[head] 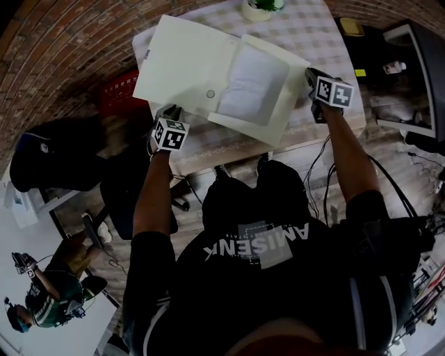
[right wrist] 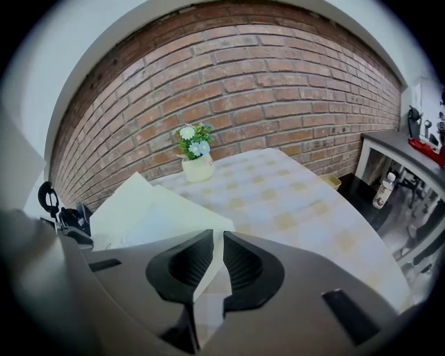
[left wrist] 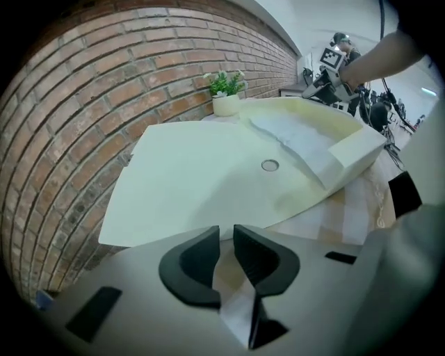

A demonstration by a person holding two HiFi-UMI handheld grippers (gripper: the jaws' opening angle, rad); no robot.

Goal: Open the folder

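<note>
A cream folder point(head: 186, 64) lies open on the checked table point(head: 313, 35). Its cover is spread to the left, with a round snap point(head: 211, 94) near the fold, and white papers point(head: 250, 85) sit in the right half. My left gripper point(head: 171, 111) is at the cover's near left edge. In the left gripper view its jaws point(left wrist: 226, 252) stand a narrow slit apart, and the cover point(left wrist: 208, 174) lies just beyond the tips. My right gripper point(head: 311, 75) is at the folder's right edge. There its jaws point(right wrist: 217, 261) are shut on a thin cream edge point(right wrist: 167, 208).
A potted plant point(head: 261, 7) stands at the table's far edge, by the brick wall point(right wrist: 264, 76). A red box point(head: 119, 90) and a black chair point(head: 55, 160) sit left of the table. A dark shelf with a bottle point(right wrist: 381, 192) stands to the right. Another person point(head: 49, 292) is at lower left.
</note>
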